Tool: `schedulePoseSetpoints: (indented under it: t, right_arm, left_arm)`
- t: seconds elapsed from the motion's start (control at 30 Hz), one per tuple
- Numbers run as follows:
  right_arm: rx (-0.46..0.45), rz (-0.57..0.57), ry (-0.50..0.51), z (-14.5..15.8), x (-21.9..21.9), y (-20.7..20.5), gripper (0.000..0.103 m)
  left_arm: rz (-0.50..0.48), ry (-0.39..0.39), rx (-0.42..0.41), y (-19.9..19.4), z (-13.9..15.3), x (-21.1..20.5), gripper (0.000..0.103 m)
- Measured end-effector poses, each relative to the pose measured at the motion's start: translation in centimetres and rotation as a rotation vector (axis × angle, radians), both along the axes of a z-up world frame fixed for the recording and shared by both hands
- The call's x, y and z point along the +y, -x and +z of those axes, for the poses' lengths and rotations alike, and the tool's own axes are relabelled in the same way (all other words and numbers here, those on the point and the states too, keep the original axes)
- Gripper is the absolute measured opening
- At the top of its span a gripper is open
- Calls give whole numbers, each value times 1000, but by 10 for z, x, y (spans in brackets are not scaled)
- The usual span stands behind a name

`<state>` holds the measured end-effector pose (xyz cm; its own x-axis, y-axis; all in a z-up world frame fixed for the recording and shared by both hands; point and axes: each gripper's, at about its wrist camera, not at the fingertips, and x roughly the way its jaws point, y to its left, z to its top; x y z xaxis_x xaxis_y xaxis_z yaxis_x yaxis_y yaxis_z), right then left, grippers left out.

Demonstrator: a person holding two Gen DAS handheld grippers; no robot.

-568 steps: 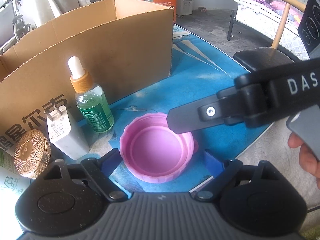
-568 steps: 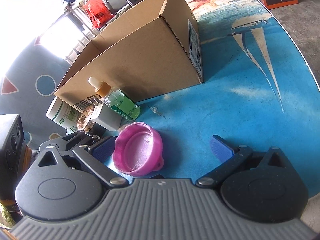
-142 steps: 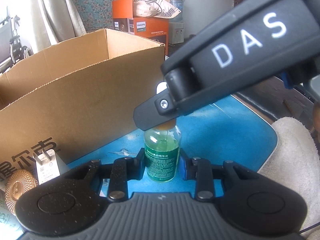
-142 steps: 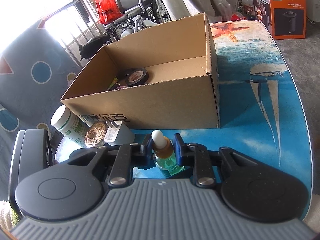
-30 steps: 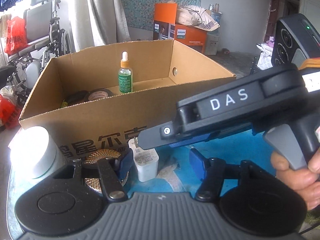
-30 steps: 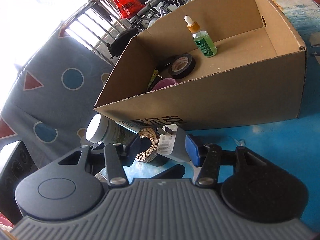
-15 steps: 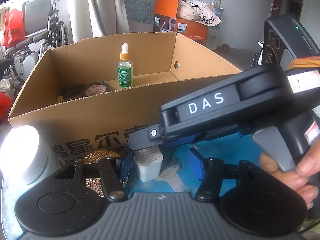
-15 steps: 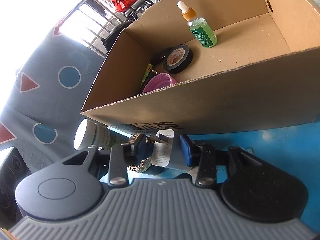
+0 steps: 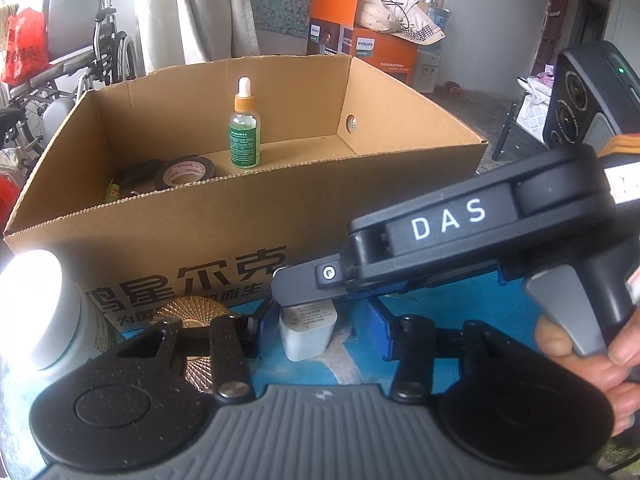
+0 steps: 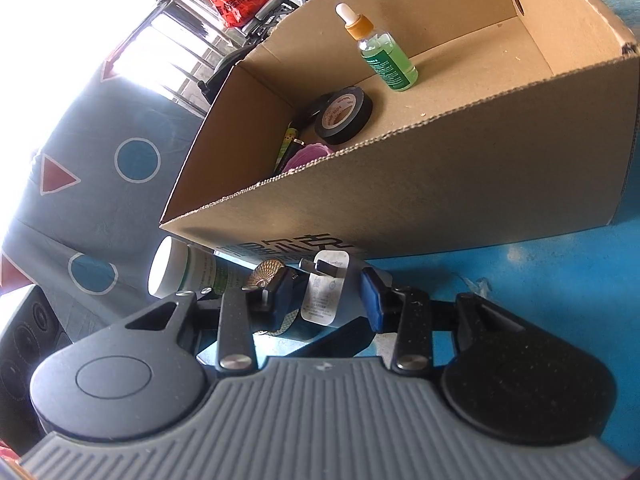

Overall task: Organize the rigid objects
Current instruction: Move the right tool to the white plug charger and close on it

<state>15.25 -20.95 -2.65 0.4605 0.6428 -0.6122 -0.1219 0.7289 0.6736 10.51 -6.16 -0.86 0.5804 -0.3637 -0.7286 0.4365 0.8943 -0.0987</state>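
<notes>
A white plug charger (image 9: 307,334) stands on the blue table in front of the cardboard box (image 9: 248,236). My right gripper (image 10: 326,294) reaches over it from the right; its blue pads sit at both sides of the charger (image 10: 326,296), close around it. My left gripper (image 9: 318,322) is open, its fingers either side of the same charger with gaps. Inside the box stand a green dropper bottle (image 9: 244,132), a black tape roll (image 9: 185,171) and a pink lid (image 10: 306,156).
A gold ribbed lid (image 9: 192,312) and a white-capped bottle (image 9: 38,308) lie left of the charger against the box front. A black speaker (image 9: 584,96) stands at the right. A wheelchair (image 9: 80,52) and orange boxes (image 9: 360,48) are behind.
The right gripper has come down over the charger and its pads have closed in on it. The left gripper has stayed open around it.
</notes>
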Motion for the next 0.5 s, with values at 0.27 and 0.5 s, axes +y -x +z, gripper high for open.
schedulePoseSetpoints:
  t: [0.27, 0.5]
  right_arm:
    - [-5, -61, 68, 6, -17, 21, 38]
    - [-4, -105, 86, 2, -24, 34, 36]
  left_arm:
    - [-91, 87, 10, 8, -7, -17, 47]
    - [-129, 9, -33, 11, -17, -36, 42]
